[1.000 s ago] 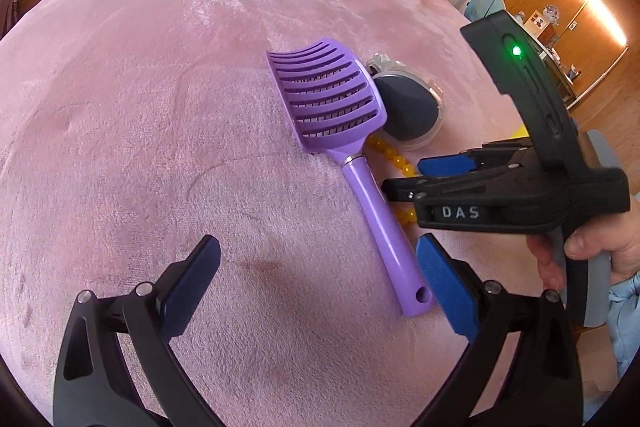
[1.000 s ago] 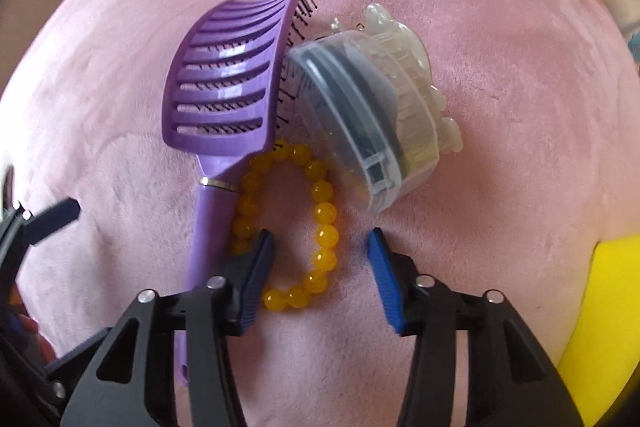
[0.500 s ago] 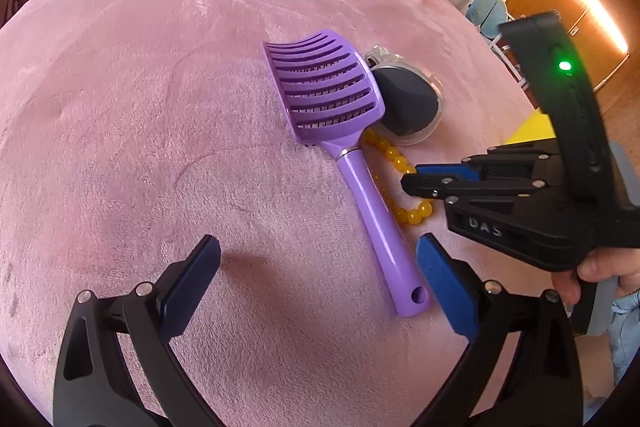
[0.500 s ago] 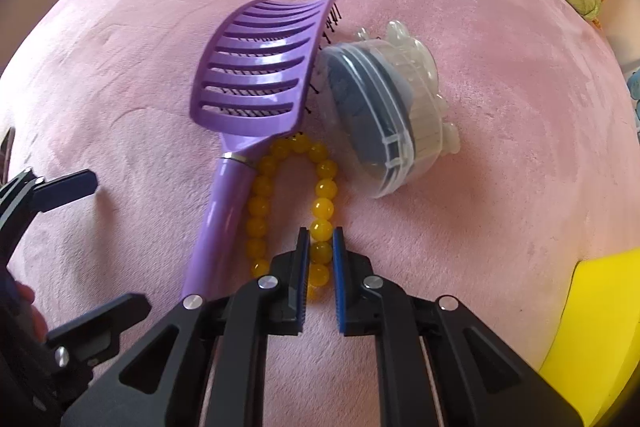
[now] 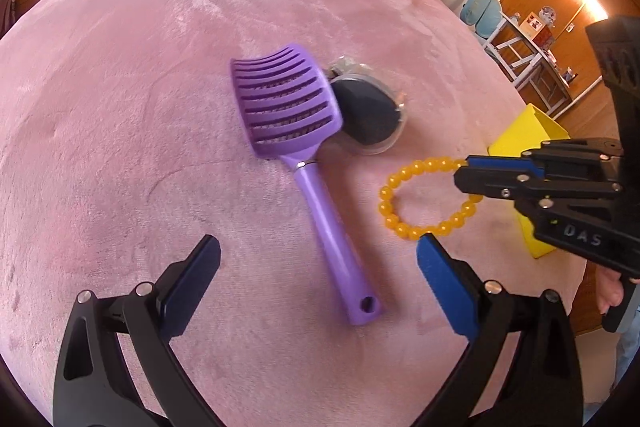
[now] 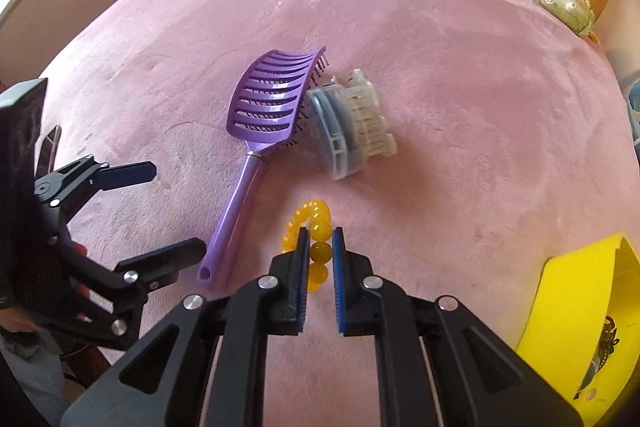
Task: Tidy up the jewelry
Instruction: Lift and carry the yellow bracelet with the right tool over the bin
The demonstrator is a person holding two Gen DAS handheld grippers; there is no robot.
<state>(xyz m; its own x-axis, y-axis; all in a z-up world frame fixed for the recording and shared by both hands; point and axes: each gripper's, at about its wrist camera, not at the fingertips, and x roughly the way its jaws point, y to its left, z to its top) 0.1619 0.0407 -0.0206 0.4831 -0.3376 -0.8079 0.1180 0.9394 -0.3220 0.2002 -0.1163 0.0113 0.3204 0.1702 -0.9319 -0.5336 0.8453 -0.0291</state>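
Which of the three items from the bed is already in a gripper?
The yellow bead bracelet: the right gripper is shut on its beads. The purple hairbrush and the clear round case lie on the pink blanket, ungripped.

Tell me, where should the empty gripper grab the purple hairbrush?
Probably the straight handle, coming from above with the left gripper, jaws either side. The hairbrush lies flat; its handle is narrow and clear, while its wide head touches the round clear case.

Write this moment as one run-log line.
right gripper: shut on bracelet, lifted | left gripper: open, empty | hairbrush: on bed
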